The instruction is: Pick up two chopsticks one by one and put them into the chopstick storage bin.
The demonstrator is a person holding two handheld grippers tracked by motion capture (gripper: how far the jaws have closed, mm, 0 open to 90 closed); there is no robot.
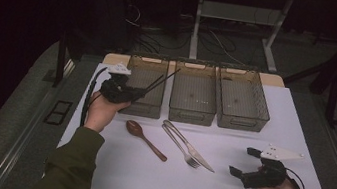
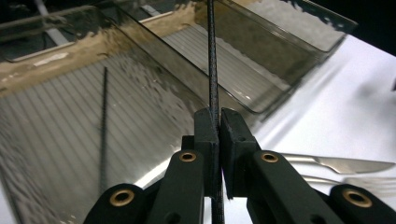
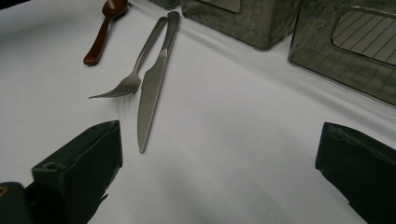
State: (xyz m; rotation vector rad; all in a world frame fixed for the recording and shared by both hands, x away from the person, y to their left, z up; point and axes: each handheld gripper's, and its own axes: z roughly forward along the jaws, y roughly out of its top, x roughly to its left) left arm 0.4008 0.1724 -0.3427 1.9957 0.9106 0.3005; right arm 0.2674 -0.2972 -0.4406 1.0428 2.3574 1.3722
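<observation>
The left tool [image 1: 129, 91] is clamped on a thin black chopstick [image 2: 213, 70], held over the leftmost bin [image 1: 145, 85] near the bench's [image 1: 253, 188] far left corner; a second chopstick [image 2: 103, 130] lies inside that bin. The right tool [image 1: 243, 162] hangs wide open, holding nothing, near the bench's near right corner, beside the knife [image 3: 153, 88] and fork [image 3: 133, 70].

Left claw [image 1: 142, 92] raised with jaws pinched together; right claw [image 1: 243, 162] rests low, jaws wide apart.

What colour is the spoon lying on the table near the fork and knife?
The spoon is reddish-brown, like wood or dark plastic; the high view shows it best.
</observation>
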